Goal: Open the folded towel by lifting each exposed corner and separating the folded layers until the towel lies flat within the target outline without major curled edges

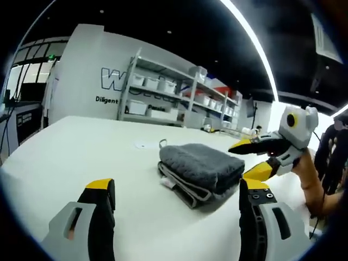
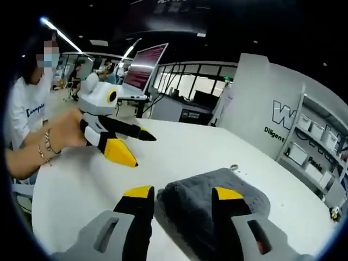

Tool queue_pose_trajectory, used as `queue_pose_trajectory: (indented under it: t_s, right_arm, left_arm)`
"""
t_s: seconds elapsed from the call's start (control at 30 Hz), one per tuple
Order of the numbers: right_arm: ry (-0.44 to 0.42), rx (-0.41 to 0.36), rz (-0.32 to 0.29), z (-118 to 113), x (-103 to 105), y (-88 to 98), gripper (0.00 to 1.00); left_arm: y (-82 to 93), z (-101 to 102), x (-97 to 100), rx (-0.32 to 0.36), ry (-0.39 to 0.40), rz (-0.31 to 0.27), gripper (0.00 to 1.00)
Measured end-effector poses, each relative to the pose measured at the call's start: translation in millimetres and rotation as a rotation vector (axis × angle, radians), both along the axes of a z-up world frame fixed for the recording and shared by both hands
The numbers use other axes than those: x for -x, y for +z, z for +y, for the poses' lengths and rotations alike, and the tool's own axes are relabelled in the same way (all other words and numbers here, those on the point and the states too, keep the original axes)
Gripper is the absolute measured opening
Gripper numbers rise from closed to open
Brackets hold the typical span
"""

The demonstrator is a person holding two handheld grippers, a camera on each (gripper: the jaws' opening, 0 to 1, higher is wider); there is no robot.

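My left gripper (image 1: 176, 198) hangs open and empty short of the folded grey towel (image 1: 201, 166) on the white table (image 1: 81, 147), my right gripper (image 2: 182, 198), open, straddles its edge: pinch top layer only.

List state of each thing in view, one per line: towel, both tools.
towel: folded in a thick stack on the white table, not yet opened, untouched
left tool: open, jaws wide apart, short of the towel, holding nothing
right tool: open, jaws straddling the near edge of the towel, not closed on it
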State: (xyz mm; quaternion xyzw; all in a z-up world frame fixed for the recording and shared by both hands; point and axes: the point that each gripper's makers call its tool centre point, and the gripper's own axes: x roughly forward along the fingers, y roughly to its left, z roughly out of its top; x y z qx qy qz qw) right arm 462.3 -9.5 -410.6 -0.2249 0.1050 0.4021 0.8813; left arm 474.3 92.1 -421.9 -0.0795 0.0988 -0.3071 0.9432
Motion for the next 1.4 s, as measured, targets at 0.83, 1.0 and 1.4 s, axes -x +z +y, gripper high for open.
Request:
queue_pose_trajectory:
  t_s: [0.83, 1.0, 1.4]
  right_arm:
    - [-0.067, 0.099, -0.039, 9.1, -16.1, -22.3, 0.03]
    - [-0.101, 0.049, -0.085, 0.2, -15.2, -3.5, 0.02]
    - [-0.267, -0.094, -0.194, -53.3, -27.2, 48.4, 0.02]
  left_arm:
    - [-1.5, 17.2, -10.5, 0.030, 0.022, 0.031, 0.92]
    - [-2.8, 19.3, -12.4, 0.027, 0.024, 0.038, 0.92]
    - [-6.3, 20.6, -16.5, 0.027, 0.029, 0.053, 0.91]
